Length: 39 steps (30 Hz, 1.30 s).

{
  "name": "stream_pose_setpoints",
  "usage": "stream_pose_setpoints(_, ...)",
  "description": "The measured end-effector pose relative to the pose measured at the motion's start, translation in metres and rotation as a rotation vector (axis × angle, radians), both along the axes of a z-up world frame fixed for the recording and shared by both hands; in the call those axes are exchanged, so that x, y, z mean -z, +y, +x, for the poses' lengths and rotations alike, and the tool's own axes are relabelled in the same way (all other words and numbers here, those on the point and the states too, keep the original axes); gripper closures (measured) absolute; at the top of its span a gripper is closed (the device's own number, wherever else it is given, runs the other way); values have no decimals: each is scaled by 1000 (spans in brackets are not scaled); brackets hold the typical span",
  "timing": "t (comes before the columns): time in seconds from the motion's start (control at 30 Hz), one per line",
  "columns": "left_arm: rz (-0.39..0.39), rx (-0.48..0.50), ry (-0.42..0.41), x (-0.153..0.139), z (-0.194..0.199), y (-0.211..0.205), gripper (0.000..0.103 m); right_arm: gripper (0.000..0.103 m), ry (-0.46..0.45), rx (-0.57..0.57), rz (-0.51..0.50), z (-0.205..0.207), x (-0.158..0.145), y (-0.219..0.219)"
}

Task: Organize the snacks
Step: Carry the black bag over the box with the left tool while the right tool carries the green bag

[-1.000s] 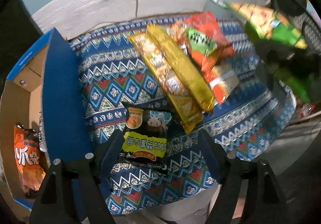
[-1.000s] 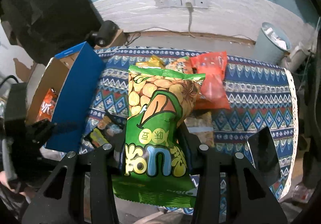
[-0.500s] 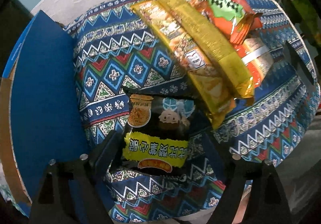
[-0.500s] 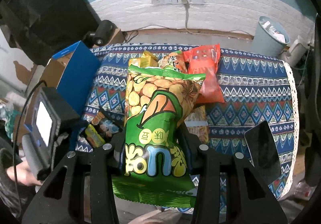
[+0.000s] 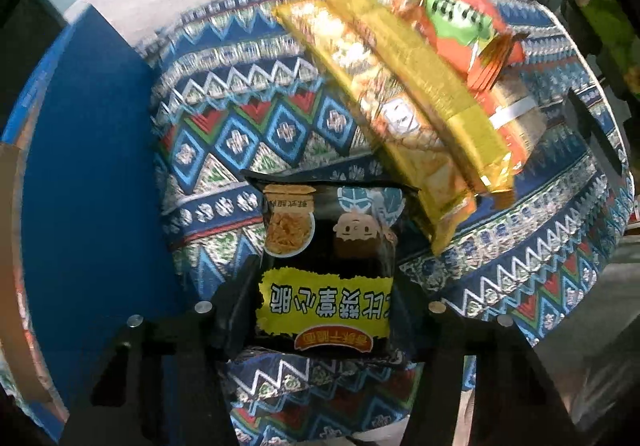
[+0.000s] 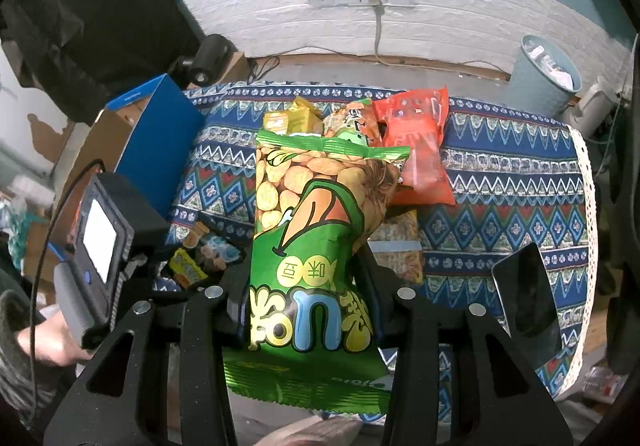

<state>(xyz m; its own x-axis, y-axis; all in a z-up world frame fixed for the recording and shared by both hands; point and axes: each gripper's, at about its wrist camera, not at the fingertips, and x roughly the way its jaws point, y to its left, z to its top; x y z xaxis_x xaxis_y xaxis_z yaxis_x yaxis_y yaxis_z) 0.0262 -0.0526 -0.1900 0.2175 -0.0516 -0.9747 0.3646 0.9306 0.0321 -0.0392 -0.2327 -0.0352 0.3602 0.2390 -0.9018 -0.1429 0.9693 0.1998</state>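
Your left gripper point(image 5: 322, 298) has its fingers on both sides of the black bag point(image 5: 326, 266), which lies on the cloth point(image 5: 240, 118) just beside the blue box point(image 5: 88, 174). To its right lie the gold packs point(image 5: 420, 94) and the orange bag point(image 5: 460, 18). Your right gripper point(image 6: 306, 298) squeezes the green bag point(image 6: 316, 246) tight, up above the cloth.

Motion is blurring the far gold packets point(image 5: 404, 86); the green bag point(image 6: 316, 246) is hiding the snacks behind it, and the blue box point(image 5: 84, 174) is running off-frame.
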Motion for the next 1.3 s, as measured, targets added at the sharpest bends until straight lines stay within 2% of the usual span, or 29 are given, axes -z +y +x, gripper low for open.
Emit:
stream_pose_setpoints(0.37,-89,-19,-197,-86,-18,5,43,60,-32,-28,-17,4,-13,22)
stream_pose_setpoints(0.63,-154,-89,-270,-131,-24,45,43,60,-63,-64,-16,9,-27,51)
stream_pose_setpoints(0.93,-175,-185,-332,-156,-30,93,43,60,-87,-139,-9,15,-37,101)
stream_pose_setpoints(1.3,-168,-307,-348,-157,-29,153,43,60,-94,-247,6,24,-43,176)
